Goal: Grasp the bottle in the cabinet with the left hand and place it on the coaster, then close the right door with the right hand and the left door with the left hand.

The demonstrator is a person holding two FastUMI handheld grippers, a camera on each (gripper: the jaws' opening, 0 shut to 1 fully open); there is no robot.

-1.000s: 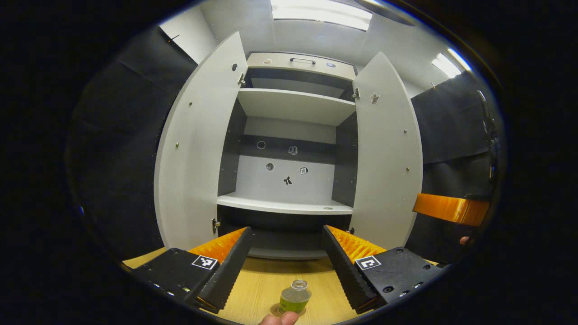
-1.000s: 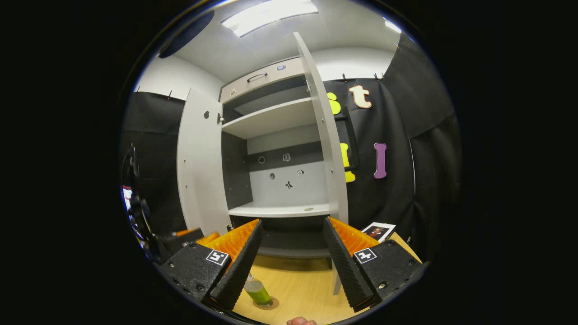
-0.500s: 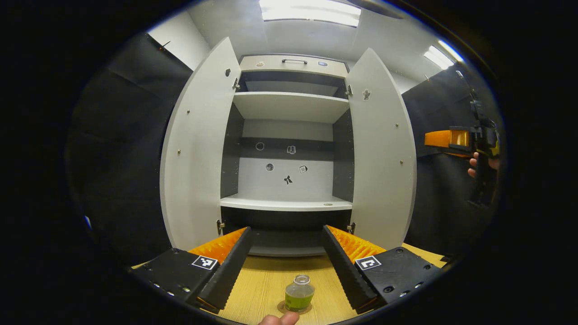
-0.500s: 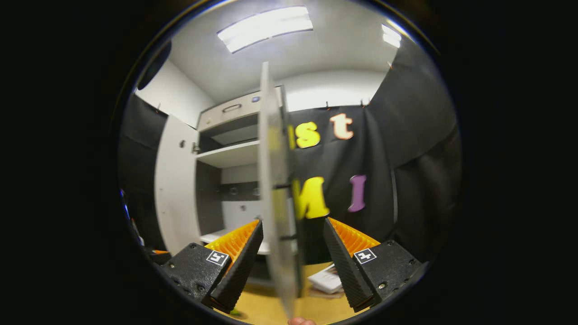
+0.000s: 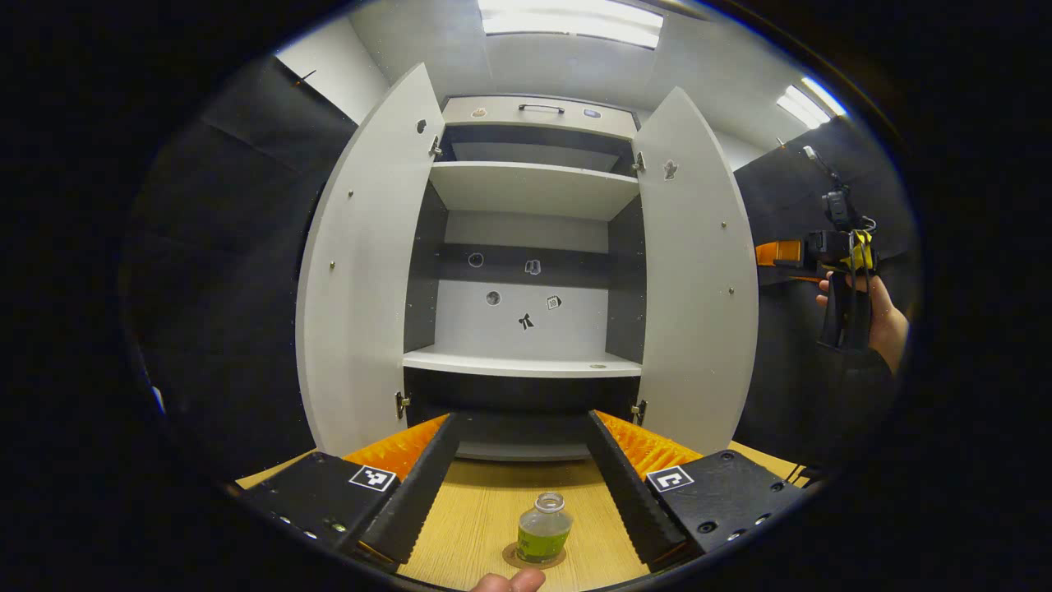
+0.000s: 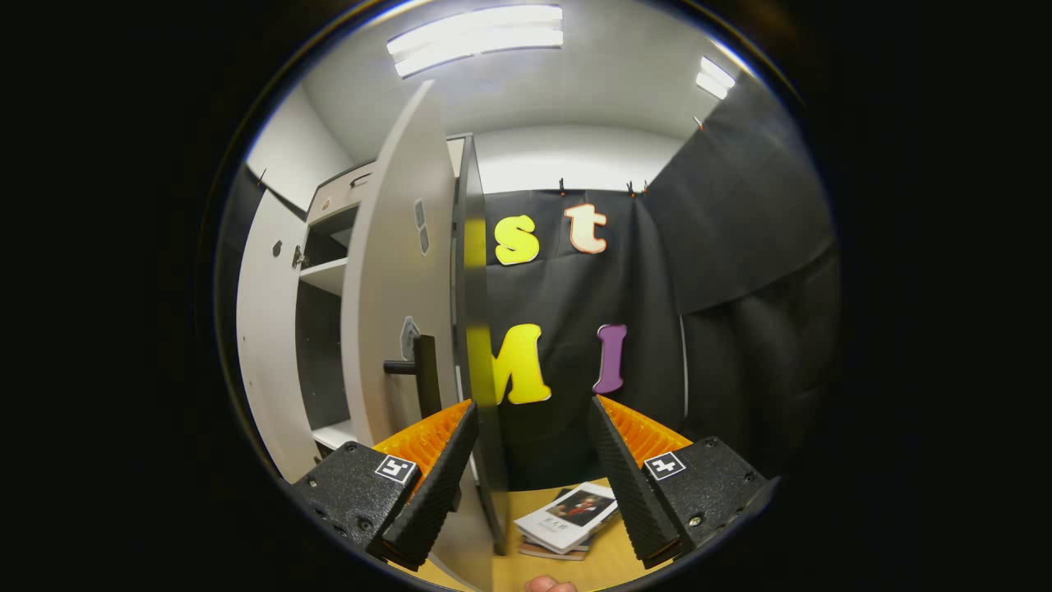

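Here the bottle (image 5: 542,536) stands on the coaster (image 5: 534,561) at 6 o'clock, between the spread fingers of the left gripper (image 5: 518,477). Both doors (image 5: 366,263) hang open. The right gripper (image 6: 526,477), spread, sits beside the right door (image 6: 403,312), handle (image 6: 423,374) at 9 o'clock.

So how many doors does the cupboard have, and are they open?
2, both open. The left door swings out on the left of the shelves, the right door on the right, in the left gripper view. The right gripper sits by the right door's outer side.
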